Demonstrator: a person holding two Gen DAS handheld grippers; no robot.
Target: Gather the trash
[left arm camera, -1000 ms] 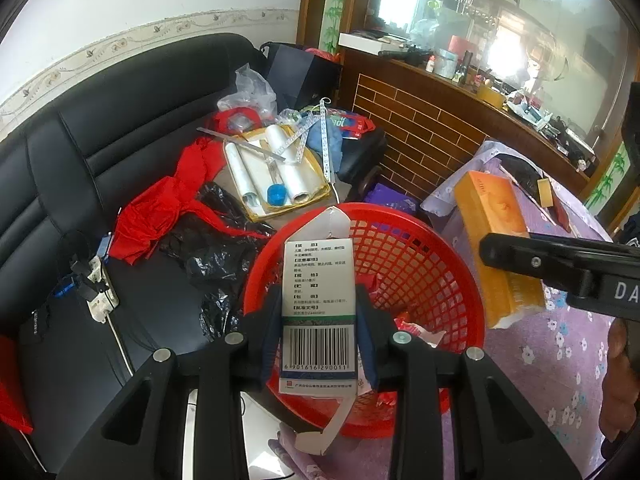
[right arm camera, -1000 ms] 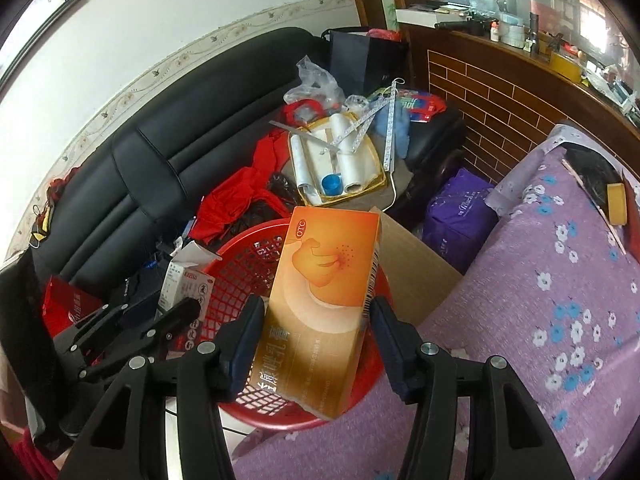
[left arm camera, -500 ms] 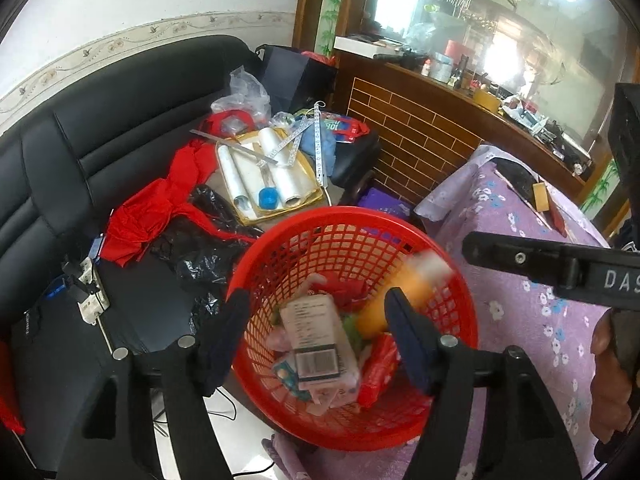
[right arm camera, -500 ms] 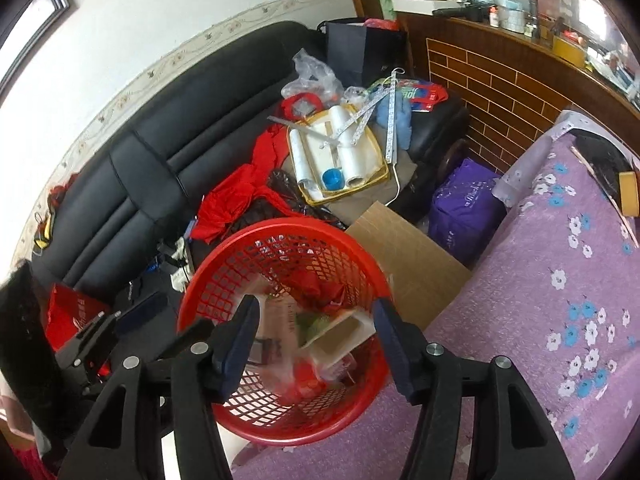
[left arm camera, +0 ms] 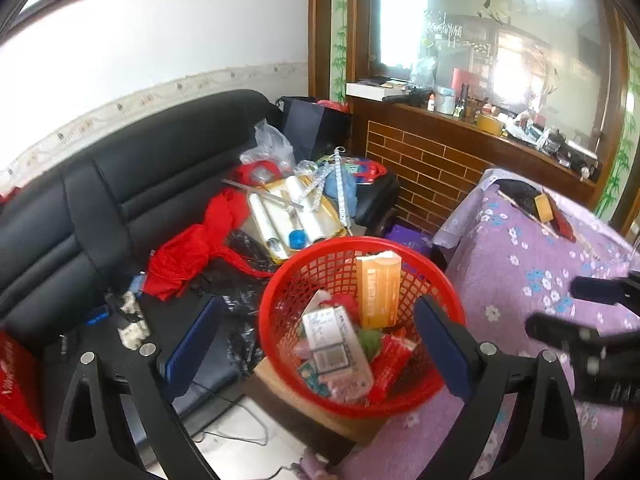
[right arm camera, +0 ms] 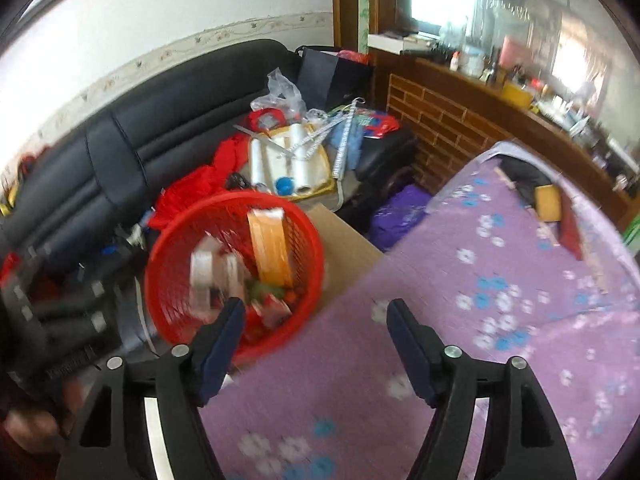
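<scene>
A red mesh basket (left arm camera: 280,292) stands on a cardboard box beside the table. An orange box (left arm camera: 378,294), a white medicine box (left arm camera: 336,346) and red wrappers lie inside it. My left gripper (left arm camera: 316,320) is open and empty, raised above the basket with its jaws wide apart. My right gripper (right arm camera: 316,328) is open and empty over the purple tablecloth, right of the basket (right arm camera: 172,236), where the orange box (right arm camera: 270,246) shows too. The right wrist view is blurred.
A black sofa (left arm camera: 100,200) behind holds red cloth (left arm camera: 188,252), a yellow tray of plastic rolls (left arm camera: 288,216) and bags. The table with the purple flowered cloth (left arm camera: 532,280) is at right. A brick counter (left arm camera: 432,160) stands behind.
Both grippers opened and let go of their boxes, which dropped into the basket. Both have since pulled up and back, the right one swinging over the table.
</scene>
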